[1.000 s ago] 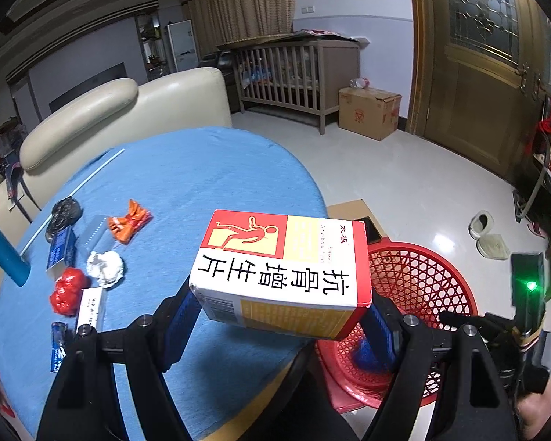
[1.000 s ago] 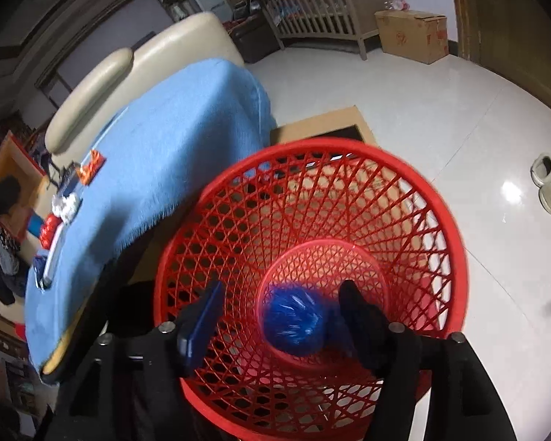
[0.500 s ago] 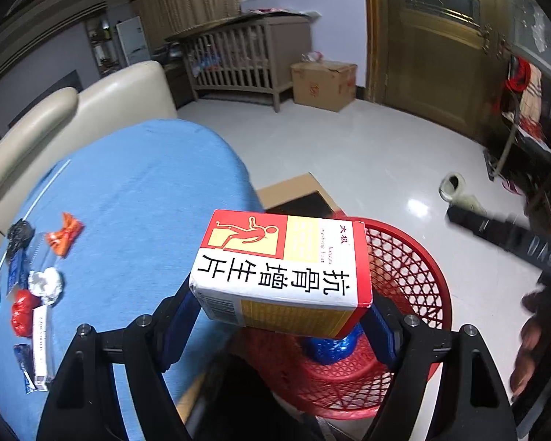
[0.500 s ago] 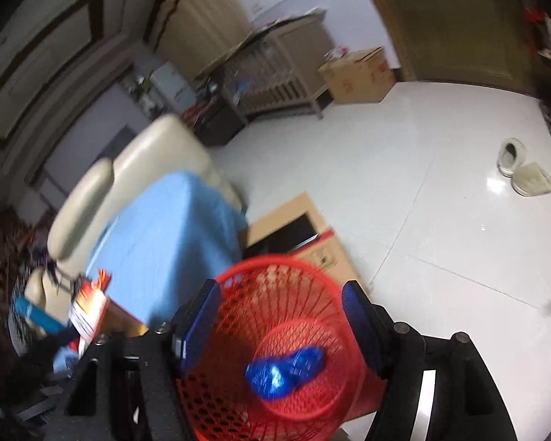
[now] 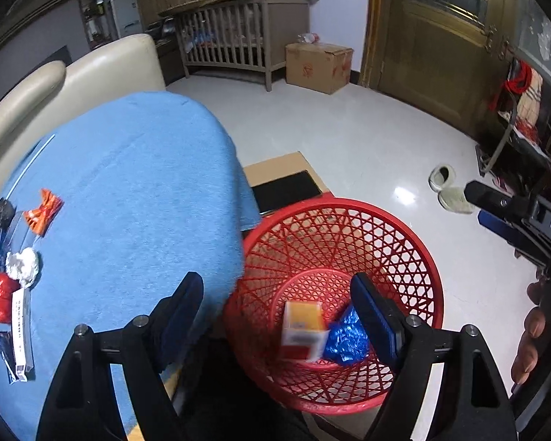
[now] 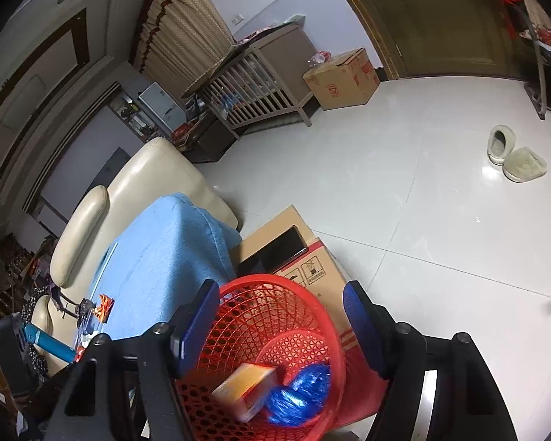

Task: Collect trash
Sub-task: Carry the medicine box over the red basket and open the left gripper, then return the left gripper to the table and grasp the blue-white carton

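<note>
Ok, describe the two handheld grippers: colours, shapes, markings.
The left gripper has two matte black angular arms with round silver bolts, tipped with flat dark blue pads. The right gripper is built the same way: black arms, silver bolts, blue pads. Seen from the left camera, its black body carries white lettering, partly cut off.

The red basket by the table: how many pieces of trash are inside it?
2. An orange and white box lies at the bottom of the red basket, and a crumpled blue wrapper sits right beside it. Something smaller could be hidden under them.
</note>
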A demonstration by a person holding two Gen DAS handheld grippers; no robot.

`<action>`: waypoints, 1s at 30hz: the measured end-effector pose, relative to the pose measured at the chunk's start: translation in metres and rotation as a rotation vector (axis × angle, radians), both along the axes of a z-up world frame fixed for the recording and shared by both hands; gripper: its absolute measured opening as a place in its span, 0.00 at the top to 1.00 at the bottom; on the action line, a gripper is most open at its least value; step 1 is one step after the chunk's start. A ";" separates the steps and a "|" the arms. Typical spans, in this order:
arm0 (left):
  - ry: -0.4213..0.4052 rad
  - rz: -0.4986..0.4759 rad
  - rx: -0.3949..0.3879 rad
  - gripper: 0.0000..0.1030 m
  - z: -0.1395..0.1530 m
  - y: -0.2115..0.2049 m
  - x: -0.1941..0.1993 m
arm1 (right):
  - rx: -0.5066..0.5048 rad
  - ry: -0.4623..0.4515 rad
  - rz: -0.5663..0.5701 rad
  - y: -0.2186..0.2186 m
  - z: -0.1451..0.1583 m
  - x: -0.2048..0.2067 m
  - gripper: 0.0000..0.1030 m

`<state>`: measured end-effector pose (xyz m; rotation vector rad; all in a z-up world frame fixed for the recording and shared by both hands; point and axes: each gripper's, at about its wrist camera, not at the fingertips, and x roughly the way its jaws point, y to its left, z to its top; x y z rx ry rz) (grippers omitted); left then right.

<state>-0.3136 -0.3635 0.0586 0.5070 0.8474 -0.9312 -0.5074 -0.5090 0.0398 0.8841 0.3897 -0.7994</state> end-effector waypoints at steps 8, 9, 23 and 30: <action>-0.030 0.132 -0.045 0.20 0.012 0.054 0.037 | -0.016 0.012 0.080 0.012 0.007 0.027 0.28; -0.028 0.157 -0.052 0.20 0.012 0.065 0.043 | -0.016 0.016 0.093 0.015 0.008 0.032 0.28; -0.038 0.557 -0.098 0.20 -0.002 0.238 0.123 | -0.089 0.096 0.381 0.093 0.028 0.139 0.28; 0.042 0.757 -0.122 0.19 -0.019 0.297 0.165 | -0.118 0.149 0.500 0.132 0.028 0.178 0.28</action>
